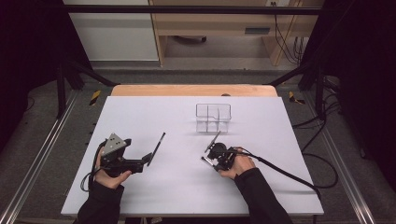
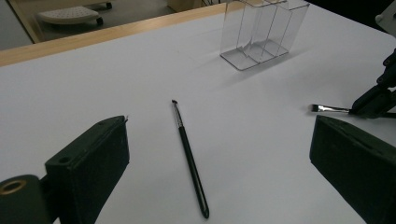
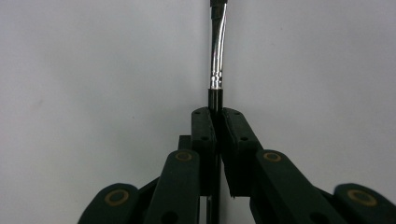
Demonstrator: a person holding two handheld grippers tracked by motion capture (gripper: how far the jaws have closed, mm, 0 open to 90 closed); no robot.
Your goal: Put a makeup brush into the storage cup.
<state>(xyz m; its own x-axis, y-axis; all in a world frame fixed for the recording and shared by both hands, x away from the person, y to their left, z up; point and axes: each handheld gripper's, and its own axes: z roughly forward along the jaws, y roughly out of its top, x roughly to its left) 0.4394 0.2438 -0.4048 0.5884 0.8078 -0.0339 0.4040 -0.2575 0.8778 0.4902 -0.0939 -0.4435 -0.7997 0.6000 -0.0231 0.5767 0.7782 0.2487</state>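
Right jaws: pressed together on the black handle of a thin brush (image 3: 216,56), its silver ferrule pointing to 12 o'clock in the right gripper view.
Right gripper (image 1: 212,148): low over the white table (image 1: 140,116), at 6 o'clock from the clear organizer (image 1: 213,117).
Left jaws: spread wide, holding nothing.
Left gripper (image 1: 150,157): hovers beside a second brush (image 2: 189,157) lying flat.
Technique (judgement): lift, tilt the brush upright, lower it into one compartment without nudging the light organizer.

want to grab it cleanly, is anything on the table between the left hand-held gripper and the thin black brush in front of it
Nothing visible. The left hand-held gripper is open, and the black brush lies on bare white table between its jaws. The clear organizer stands well beyond.
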